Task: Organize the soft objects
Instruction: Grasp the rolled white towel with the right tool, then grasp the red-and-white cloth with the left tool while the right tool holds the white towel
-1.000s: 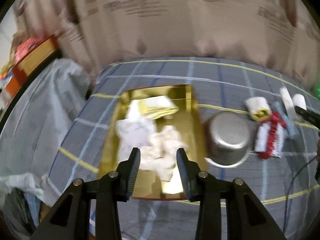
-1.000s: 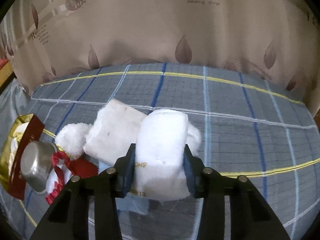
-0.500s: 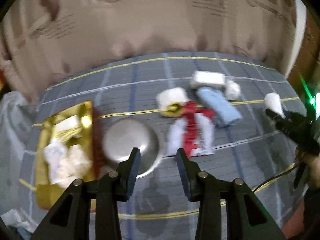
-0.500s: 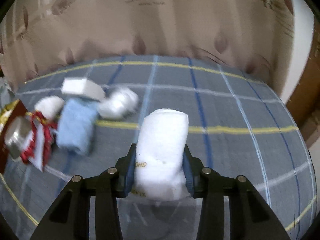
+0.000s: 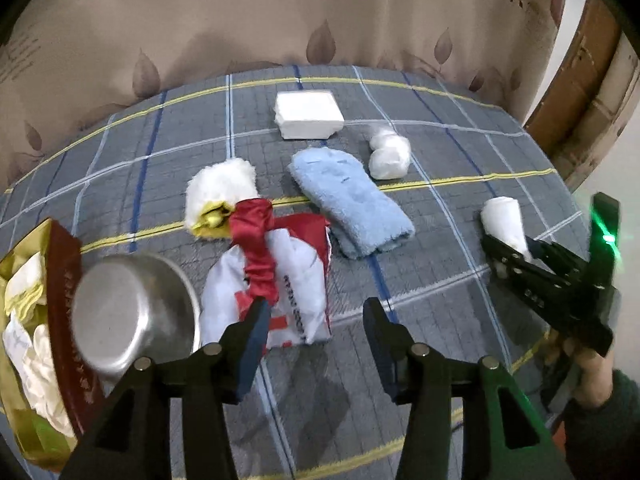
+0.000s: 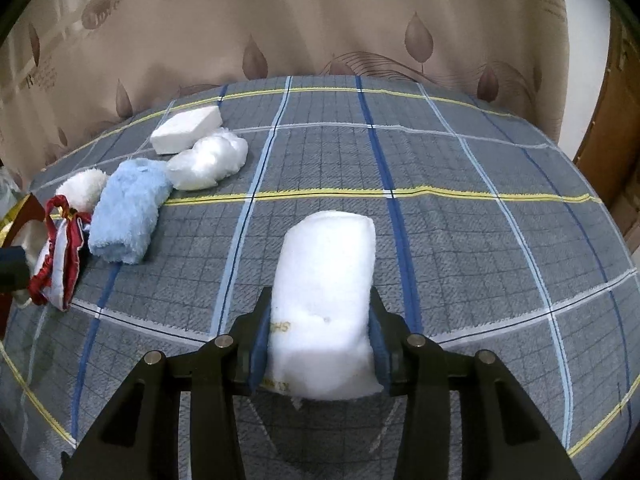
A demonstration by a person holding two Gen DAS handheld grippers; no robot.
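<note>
My right gripper is shut on a white rolled towel, held over the plaid cloth; it also shows at the right of the left wrist view. My left gripper is open and empty, just in front of a white and red cloth bag. Beyond it lie a white fluffy toy, a folded light blue towel, a white wad and a white block. The blue towel and the wad lie left in the right wrist view.
An upturned steel bowl sits beside a gold box holding white cloths at the left. A leaf-patterned curtain backs the table. A wooden door stands at the right.
My left gripper has swung right, from over the gold box to the bag. My right gripper has carried the white towel away from the pile, to the right.
</note>
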